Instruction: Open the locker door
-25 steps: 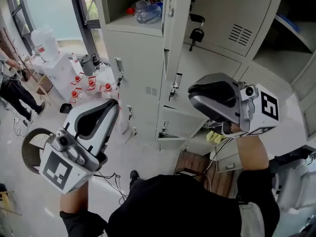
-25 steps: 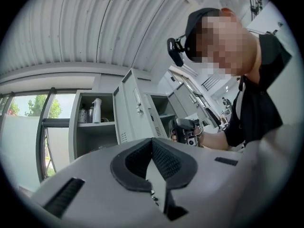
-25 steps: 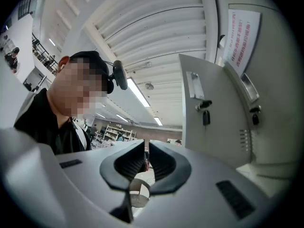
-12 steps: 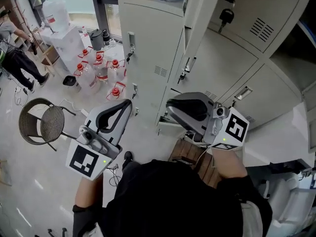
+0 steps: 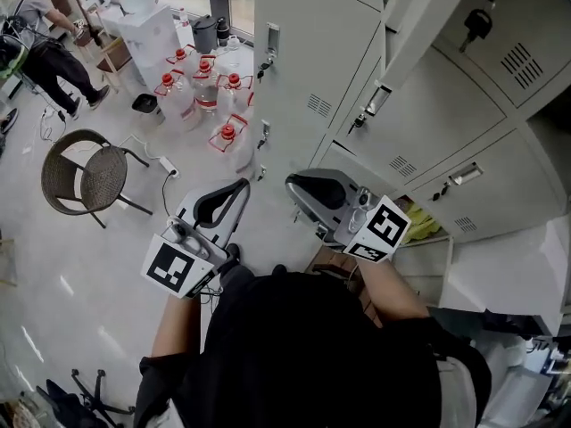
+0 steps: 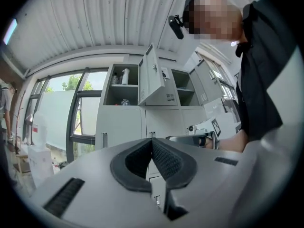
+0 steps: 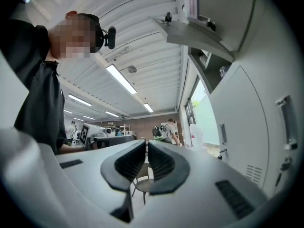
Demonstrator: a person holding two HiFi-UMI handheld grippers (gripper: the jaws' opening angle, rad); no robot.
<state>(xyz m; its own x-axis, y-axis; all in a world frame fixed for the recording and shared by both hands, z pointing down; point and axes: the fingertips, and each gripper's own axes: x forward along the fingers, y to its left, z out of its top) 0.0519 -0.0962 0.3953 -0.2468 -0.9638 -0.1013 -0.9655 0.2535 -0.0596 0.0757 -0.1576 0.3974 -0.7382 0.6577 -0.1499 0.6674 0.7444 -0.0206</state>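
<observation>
The pale grey steel locker door point(image 5: 419, 119) stands closed in a bank of like doors at the upper right of the head view. It has a small metal handle point(image 5: 375, 101) at its left edge and a slotted vent point(image 5: 401, 164) low down. It lies just beyond the right gripper point(image 5: 293, 185), apart from it. Above it another door point(image 5: 419, 12) of the bank hangs open.

The right gripper's jaws have just been closing and stand a thin slit apart with nothing between them. The left gripper point(image 5: 241, 185) has its pads meeting at the tips, empty.

Below is a pale glossy floor point(image 5: 80, 275). A round brown woven chair point(image 5: 85, 176) stands on it, and clear water jugs with red caps point(image 5: 201, 83) stand by the window. A person point(image 5: 45, 34) stands at the far left.
</observation>
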